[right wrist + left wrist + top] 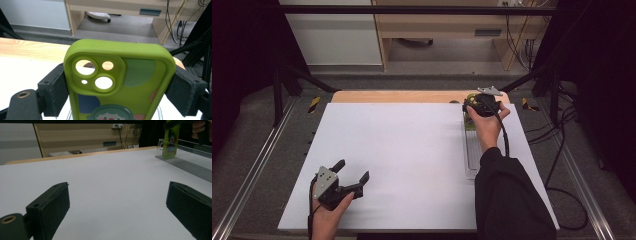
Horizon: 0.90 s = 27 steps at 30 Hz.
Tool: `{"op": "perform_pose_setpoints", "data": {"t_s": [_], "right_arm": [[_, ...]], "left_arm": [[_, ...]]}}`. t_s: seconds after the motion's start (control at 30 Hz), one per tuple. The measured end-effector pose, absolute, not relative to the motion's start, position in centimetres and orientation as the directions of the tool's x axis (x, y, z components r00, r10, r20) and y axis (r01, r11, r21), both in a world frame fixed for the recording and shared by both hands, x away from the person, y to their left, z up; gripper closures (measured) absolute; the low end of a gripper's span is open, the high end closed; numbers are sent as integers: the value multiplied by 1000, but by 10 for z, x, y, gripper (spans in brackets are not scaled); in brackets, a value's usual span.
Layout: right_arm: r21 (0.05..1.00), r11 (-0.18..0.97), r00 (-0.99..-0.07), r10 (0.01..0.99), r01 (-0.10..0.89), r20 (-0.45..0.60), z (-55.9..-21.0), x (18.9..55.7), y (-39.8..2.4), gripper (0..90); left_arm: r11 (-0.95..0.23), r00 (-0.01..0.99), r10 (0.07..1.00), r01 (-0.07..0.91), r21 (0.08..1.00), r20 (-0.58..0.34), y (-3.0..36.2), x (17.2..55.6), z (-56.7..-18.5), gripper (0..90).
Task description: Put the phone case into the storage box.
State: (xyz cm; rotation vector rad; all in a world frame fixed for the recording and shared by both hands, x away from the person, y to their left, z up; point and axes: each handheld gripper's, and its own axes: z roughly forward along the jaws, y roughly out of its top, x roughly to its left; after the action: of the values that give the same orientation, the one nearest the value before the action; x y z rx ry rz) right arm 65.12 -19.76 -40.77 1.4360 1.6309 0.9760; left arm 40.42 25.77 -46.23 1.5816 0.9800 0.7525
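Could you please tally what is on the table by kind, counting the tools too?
Phone cases: 1, green, held upright in the right tool
Clear racks: 1
Tools: 2, right and left tool, the left one open over the white table
Total: 4

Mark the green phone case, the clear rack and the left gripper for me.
green phone case (140, 82), right gripper view, on its back panel.
clear rack (471, 150), high view, on its long clear wall.
left gripper (353, 172), high view, between its open jaws.
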Motion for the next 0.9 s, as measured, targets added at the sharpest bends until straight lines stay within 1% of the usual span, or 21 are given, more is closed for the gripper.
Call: {"op": "perform_pose_setpoints", "data": {"t_s": [0.33, 0.9], "right_arm": [[898, 70, -89, 995, 434, -35, -407, 657, -197, 155], [910, 73, -70, 996, 408, -48, -412, 660, -194, 148]], "left_arm": [[-84, 461, 887, 209, 974, -23, 258, 404, -462, 43], [-84, 460, 887, 209, 974, -22, 257, 404, -462, 44]]}}
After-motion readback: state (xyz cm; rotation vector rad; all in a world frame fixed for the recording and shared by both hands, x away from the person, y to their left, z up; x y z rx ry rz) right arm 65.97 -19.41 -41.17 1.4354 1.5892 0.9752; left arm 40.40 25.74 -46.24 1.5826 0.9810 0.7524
